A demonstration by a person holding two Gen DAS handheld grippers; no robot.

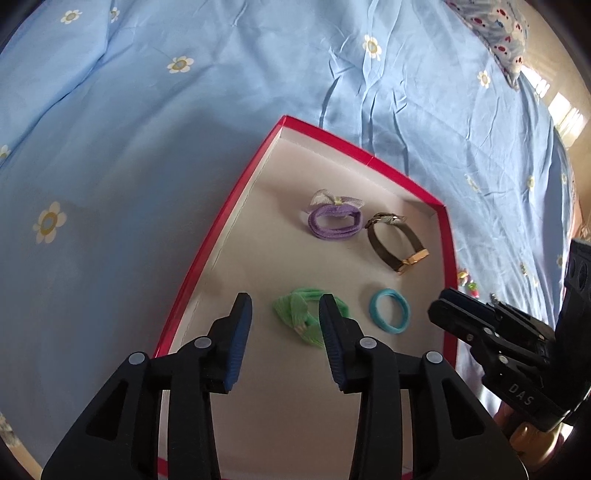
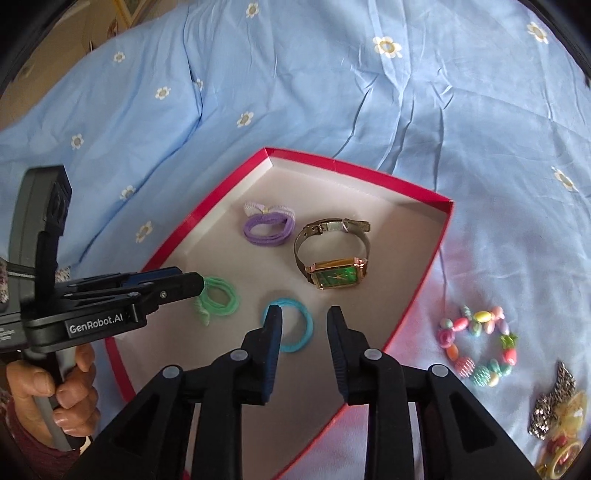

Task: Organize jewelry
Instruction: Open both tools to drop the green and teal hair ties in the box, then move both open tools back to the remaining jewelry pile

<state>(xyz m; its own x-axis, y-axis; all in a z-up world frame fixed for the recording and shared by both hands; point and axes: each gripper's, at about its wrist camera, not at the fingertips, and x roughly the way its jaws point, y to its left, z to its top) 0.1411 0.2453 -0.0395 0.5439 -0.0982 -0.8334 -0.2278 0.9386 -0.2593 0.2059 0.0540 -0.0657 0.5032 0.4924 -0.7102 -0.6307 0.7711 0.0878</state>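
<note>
A shallow red box [image 1: 221, 218] [image 2: 436, 254] with a white floor lies on the bed. In it are a purple hair tie with a bow [image 1: 334, 218] [image 2: 269, 223], a gold watch with a green face [image 1: 399, 242] [image 2: 334, 258], a blue hair tie [image 1: 389, 311] [image 2: 295, 326] and a green hair tie with a bow [image 1: 299, 317] [image 2: 218, 299]. My left gripper [image 1: 285, 314] [image 2: 192, 286] is open over the green tie. My right gripper [image 2: 304, 325] [image 1: 439, 310] is open and empty over the blue tie.
A bracelet of coloured beads [image 2: 478, 347] lies on the blue flowered sheet [image 2: 332, 92] right of the box. A sparkly hair clip [image 2: 552, 400] and a yellow and red piece [image 2: 565, 439] lie further right. A patterned pillow [image 1: 498, 33] is at the far right.
</note>
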